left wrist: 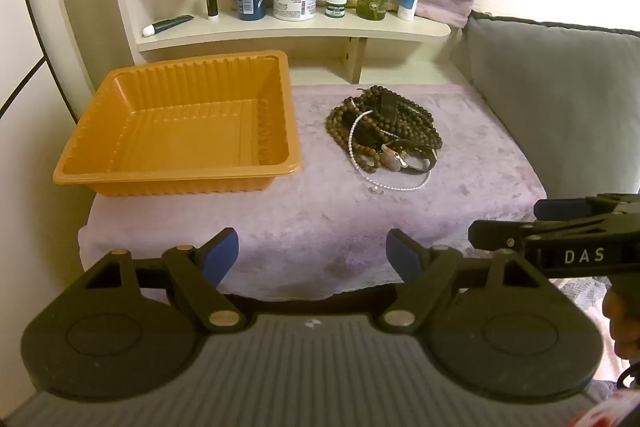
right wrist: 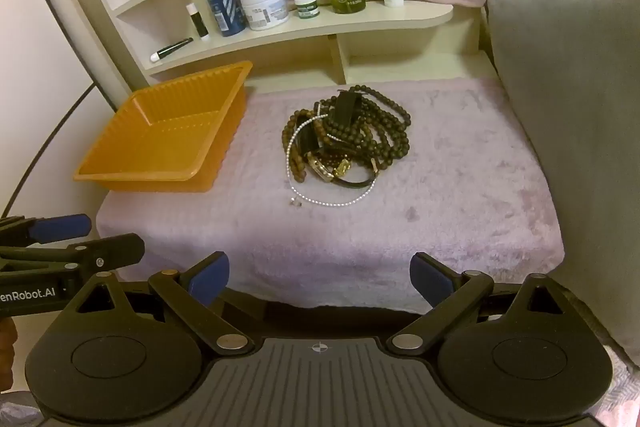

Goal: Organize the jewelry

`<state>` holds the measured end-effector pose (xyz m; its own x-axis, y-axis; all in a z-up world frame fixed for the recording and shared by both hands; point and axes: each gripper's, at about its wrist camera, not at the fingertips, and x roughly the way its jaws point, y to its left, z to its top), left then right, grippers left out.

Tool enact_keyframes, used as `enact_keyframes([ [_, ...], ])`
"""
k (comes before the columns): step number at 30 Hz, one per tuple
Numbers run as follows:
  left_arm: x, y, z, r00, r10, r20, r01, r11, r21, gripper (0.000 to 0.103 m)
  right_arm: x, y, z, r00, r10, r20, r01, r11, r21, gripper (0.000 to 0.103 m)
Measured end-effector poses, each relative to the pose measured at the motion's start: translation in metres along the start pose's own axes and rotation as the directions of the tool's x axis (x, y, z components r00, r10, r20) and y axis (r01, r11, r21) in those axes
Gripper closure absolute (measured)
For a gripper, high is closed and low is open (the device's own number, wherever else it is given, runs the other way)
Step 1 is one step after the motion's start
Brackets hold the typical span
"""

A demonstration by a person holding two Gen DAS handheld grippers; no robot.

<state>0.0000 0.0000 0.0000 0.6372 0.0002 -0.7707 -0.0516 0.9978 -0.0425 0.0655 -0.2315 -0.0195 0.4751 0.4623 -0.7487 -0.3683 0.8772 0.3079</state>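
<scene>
Ahead of both wide-open, empty tongs, a tangled heap of dark wooden bead strands, a white pearl string and a gold watch lies on the mauve plush cloth. Left gripper faces the empty orange ribbed plastic tray; right gripper faces the heap, tray to its left.

Home dressing corner, toiletry shelf, grey cushion
</scene>
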Motion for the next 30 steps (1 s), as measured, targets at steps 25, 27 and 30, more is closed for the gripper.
enact_keyframes([
  [25,-0.0002,0.0001,0.0002,1.0,-0.005,-0.002,0.005,1.0,-0.004,0.023,0.0009,0.0014,0.0015,1.0,-0.002,-0.001,0.002,1.0,-0.002,0.006],
  [27,-0.0005,-0.0001,0.0001,1.0,-0.005,-0.001,0.005,1.0,-0.003,0.023,0.0009,0.0015,0.0015,1.0,-0.003,-0.002,0.003,1.0,-0.002,0.006],
  [30,-0.0003,-0.0006,0.0002,1.0,-0.006,-0.001,0.006,1.0,-0.002,0.023,0.0009,0.0017,0.0015,1.0,-0.003,-0.002,0.003,1.0,-0.002,0.006],
])
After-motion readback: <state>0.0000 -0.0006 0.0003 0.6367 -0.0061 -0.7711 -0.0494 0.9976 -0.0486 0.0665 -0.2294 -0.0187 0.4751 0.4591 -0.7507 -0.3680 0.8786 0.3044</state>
